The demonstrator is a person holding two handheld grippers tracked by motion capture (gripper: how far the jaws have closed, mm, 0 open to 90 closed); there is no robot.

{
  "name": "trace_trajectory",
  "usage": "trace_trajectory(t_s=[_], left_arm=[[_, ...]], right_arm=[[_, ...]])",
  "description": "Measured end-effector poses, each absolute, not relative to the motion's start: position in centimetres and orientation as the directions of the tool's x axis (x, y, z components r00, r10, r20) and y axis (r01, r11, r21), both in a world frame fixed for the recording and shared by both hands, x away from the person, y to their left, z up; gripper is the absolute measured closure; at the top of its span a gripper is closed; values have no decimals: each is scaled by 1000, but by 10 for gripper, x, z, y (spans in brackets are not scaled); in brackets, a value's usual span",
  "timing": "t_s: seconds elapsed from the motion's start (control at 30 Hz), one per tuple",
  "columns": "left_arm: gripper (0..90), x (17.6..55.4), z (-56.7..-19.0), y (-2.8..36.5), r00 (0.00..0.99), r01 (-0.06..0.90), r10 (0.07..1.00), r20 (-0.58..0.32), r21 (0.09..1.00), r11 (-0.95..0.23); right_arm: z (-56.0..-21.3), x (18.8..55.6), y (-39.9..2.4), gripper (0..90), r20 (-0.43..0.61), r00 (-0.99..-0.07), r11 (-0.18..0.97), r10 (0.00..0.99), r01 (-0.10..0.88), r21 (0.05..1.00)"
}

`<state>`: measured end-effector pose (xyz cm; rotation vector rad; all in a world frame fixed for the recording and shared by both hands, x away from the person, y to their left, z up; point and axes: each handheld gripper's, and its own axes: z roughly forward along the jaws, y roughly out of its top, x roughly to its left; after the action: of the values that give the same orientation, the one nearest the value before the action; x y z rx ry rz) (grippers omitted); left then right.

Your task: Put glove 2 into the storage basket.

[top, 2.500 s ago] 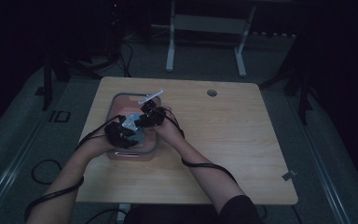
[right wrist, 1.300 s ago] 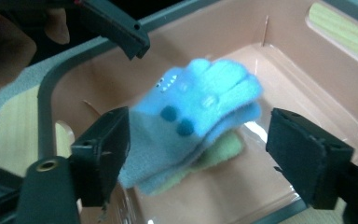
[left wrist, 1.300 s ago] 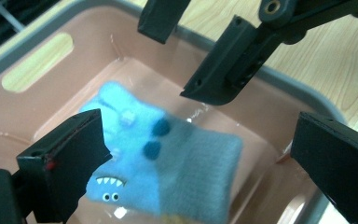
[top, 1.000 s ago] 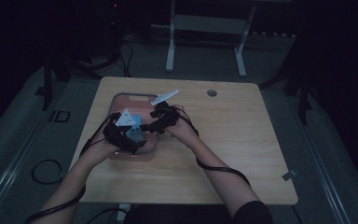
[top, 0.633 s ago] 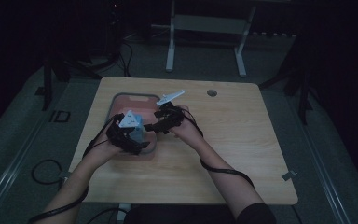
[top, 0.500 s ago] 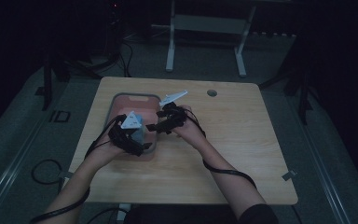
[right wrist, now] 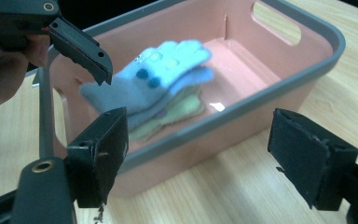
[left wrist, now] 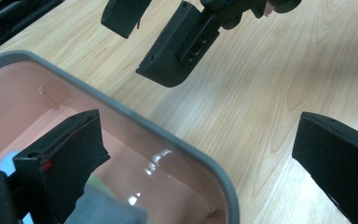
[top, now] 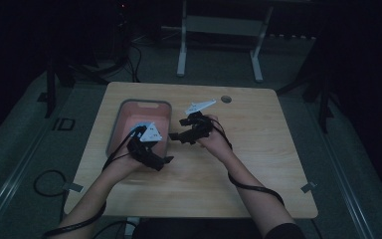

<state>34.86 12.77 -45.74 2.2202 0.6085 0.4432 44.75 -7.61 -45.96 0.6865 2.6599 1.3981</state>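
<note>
We log blue glove atop a green one, inside pink bin, beyond the empty, wide-spread right gripper. Left gripper likewise spread, straddling the bin's rim.

Blue glove blurred, the greenish one mostly beneath it (left tongs cropped at the frame's edge)

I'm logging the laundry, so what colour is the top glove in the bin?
Light blue with darker blue dots; the glove shows best in the right gripper view, inside the pink bin.
</note>
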Motion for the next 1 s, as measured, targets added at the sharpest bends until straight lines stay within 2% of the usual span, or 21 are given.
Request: trace_trajectory(t_s=[0.3, 1.0], left_arm=[[21, 340, -463, 105, 864, 232, 487, 126, 758, -609], [21, 324, -480, 67, 918, 181, 386, 97, 762, -622]], right_arm=[[-470, 440, -95, 183, 146, -893, 497, 425, 365, 787], [-502, 421, -135, 175, 151, -880, 511, 450, 393, 765]])
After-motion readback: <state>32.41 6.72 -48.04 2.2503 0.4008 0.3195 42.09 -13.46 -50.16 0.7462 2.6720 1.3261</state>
